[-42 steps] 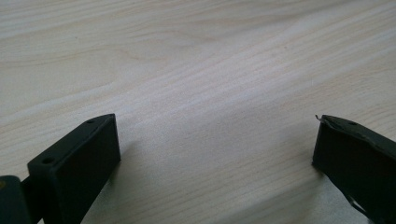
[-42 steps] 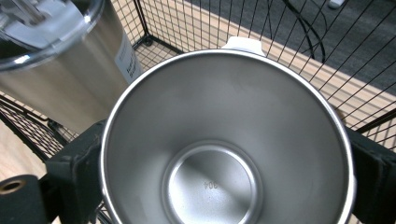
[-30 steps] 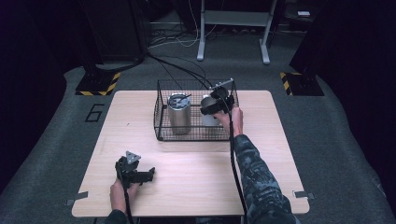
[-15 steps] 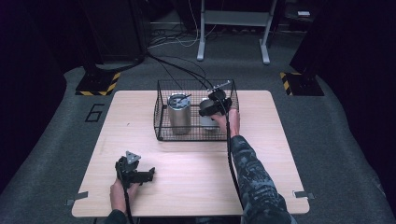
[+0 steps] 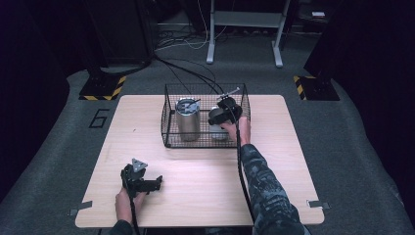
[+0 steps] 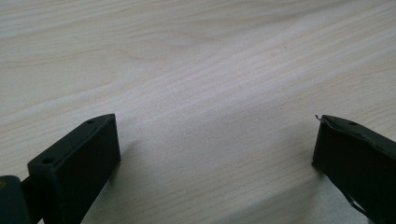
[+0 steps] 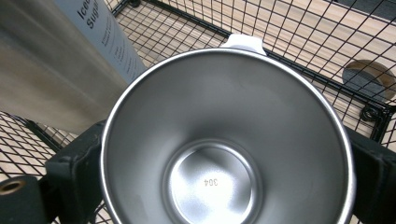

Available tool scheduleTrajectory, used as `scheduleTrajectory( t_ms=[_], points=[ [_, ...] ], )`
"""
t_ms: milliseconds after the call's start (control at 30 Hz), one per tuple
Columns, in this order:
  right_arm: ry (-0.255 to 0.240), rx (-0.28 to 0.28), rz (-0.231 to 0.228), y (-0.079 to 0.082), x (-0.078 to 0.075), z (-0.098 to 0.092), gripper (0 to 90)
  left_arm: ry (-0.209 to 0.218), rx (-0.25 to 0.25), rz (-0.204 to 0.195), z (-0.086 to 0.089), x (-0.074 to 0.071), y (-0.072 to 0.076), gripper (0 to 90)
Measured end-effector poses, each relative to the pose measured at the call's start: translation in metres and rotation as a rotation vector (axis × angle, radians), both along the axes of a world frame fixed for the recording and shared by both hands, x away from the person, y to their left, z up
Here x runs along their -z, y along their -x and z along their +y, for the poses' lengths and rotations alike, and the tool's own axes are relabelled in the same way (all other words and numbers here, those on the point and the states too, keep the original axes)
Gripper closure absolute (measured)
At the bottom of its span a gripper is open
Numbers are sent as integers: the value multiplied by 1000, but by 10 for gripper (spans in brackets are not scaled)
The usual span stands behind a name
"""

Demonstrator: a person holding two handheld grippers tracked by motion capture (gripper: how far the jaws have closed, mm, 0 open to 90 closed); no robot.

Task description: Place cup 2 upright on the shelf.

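Note:
A black wire basket stands at the table's far middle. Inside it, a tall steel tumbler with a lid is at the left and a small steel cup at the right. My right gripper reaches down into the basket from above. In the right gripper view its jaws press both sides of the cup, whose empty inside faces the camera, and the tumbler is close beside it. My left gripper rests open on the table's near left, with bare wood between its fingers.
The wooden table has free room around the basket. The basket's mesh wall closely surrounds the cup. A round cable hole in the tabletop lies just outside the basket. Cables and a desk frame are on the floor beyond.
My right gripper has shifted slightly left and lower over the basket's right side. The left gripper has stayed where it was.

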State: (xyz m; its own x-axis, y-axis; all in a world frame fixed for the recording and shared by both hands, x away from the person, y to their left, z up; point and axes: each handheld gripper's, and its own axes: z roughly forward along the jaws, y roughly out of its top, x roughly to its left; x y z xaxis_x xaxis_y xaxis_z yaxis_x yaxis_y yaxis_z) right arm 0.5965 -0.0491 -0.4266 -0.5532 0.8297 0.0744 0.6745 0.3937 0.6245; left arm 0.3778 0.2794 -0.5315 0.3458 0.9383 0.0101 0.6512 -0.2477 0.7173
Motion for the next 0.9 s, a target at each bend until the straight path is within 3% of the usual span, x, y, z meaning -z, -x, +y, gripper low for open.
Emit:
scheduleTrajectory(
  t_ms=[300,433,667,900],
  points=[
    [17,12,15,0,3,3,48,1,0,1,0,0,0,4],
    [-2,18,18,0,2,0,39,1,0,1,0,0,0,4],
    [-11,-1,4,4,-12,0,0,1,0,-1,0,0,0,4],
    [-29,-20,-50,14,-31,-4,0,9,-7,-6,-1,0,0,4]
  ],
)
